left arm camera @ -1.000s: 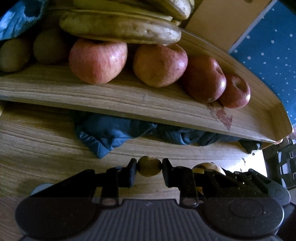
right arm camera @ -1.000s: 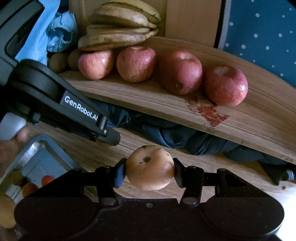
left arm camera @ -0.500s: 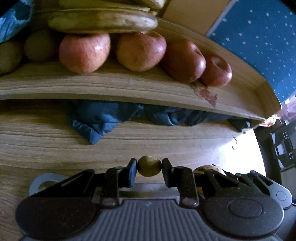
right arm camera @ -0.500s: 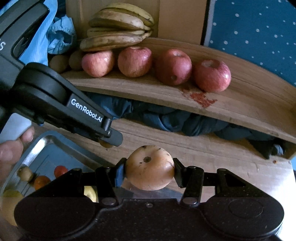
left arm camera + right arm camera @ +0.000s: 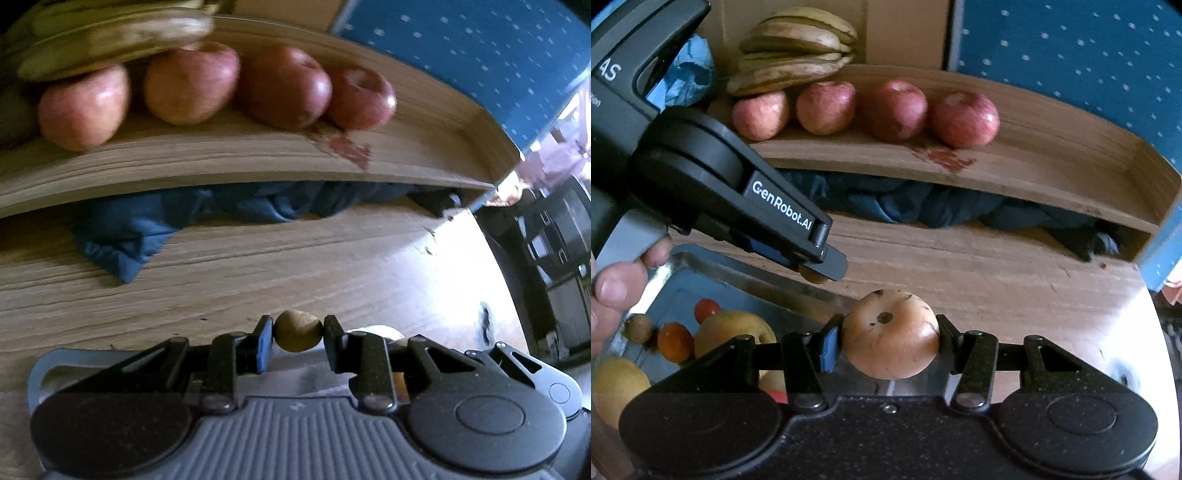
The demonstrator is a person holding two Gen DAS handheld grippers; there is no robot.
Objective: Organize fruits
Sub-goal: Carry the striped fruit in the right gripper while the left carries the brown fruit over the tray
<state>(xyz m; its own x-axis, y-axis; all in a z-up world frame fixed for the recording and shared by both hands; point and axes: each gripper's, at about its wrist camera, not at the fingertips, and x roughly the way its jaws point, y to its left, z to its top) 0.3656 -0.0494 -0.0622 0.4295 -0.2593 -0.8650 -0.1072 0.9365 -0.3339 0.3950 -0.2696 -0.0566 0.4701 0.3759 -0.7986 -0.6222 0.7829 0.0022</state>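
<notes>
Fruit is being carried in both hands: the left gripper [image 5: 298, 332] is clamping a small brown fruit [image 5: 297, 331], and the right gripper [image 5: 890, 339] is clamping a tan round fruit [image 5: 891, 335]. Both are hovering above the metal tray [image 5: 713, 258] at the desk's near edge, with the wooden shelf [image 5: 1034, 162] straight ahead.

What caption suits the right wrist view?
Right gripper holds a tan fruit before a shelf of apples.

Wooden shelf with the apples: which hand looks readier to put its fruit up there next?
Probably the right. The right gripper holds its orange-tan fruit facing bare shelf beside the apples. The left gripper, pinching a small brown fruit, seems equally loaded.
</notes>
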